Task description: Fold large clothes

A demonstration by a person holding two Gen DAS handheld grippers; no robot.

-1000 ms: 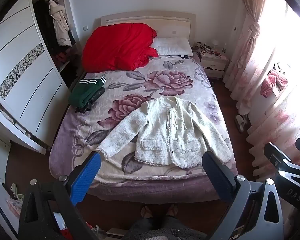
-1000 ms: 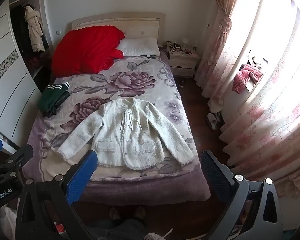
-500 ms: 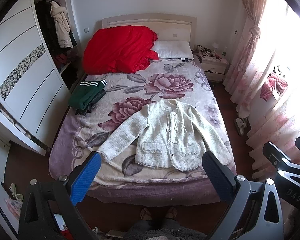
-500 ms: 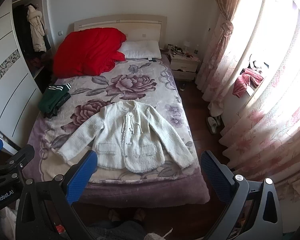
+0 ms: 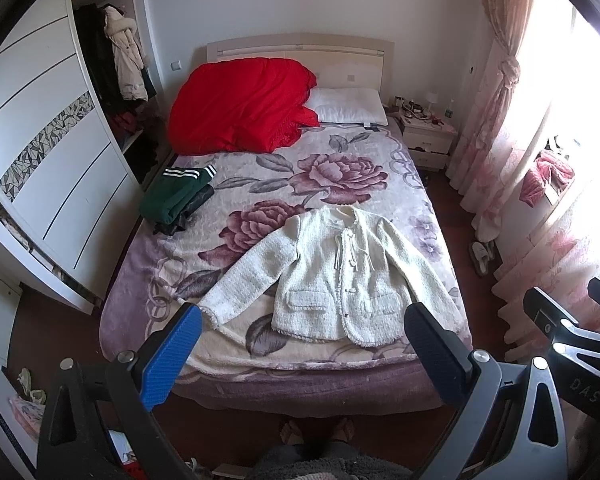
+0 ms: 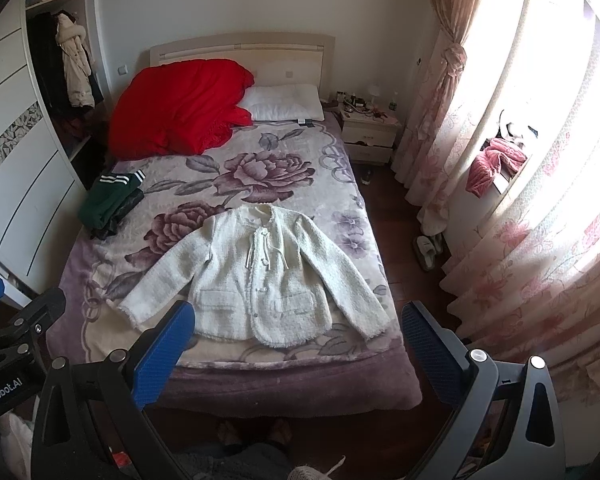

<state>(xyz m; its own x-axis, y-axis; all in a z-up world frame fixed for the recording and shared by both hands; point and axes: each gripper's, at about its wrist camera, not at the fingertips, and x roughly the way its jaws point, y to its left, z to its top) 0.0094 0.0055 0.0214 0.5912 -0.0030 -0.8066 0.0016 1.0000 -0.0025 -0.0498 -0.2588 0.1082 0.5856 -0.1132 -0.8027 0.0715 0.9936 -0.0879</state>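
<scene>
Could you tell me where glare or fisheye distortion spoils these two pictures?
Left wrist view: window blown out white, wardrobe bowed by the fisheye; white jacket evenly lit and sharp. Right wrist view: glare washes out the curtain, corners vignetted black.

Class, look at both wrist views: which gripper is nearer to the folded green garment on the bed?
Left. The left gripper is held on the side where the green garment lies; the right gripper sits further toward the curtain side.

We see a nubbly white cloth jacket (image 5: 340, 276) on a plush floral blanket (image 5: 340, 172) — grippers' pads (image 5: 172, 356) ribbed, matt.
</scene>
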